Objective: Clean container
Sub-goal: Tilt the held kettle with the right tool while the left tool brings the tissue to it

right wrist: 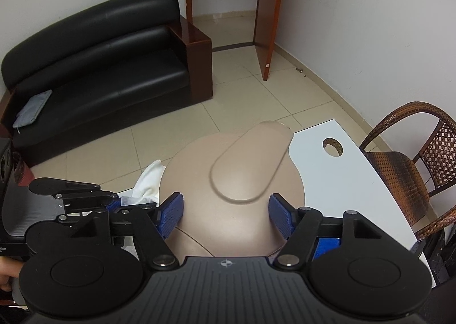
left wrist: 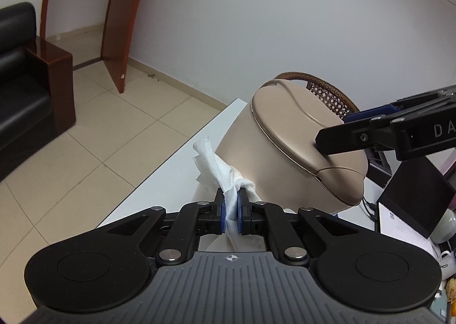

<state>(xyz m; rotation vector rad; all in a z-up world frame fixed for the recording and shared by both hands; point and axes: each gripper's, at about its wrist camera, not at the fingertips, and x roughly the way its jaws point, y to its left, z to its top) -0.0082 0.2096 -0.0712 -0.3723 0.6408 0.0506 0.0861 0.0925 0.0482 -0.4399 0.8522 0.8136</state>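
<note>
In the left wrist view, your left gripper (left wrist: 231, 204) sits low at centre, clenched on a white cloth (left wrist: 225, 178) whose loose end rises toward the upper left, against the side of the beige container (left wrist: 287, 135). The container stands right of centre on the white table (left wrist: 176, 175). From the right edge your right gripper (left wrist: 330, 138) reaches over its lid. In the right wrist view, its blue pads (right wrist: 171, 214) straddle the container's lid; whether they press it I cannot tell.
</note>
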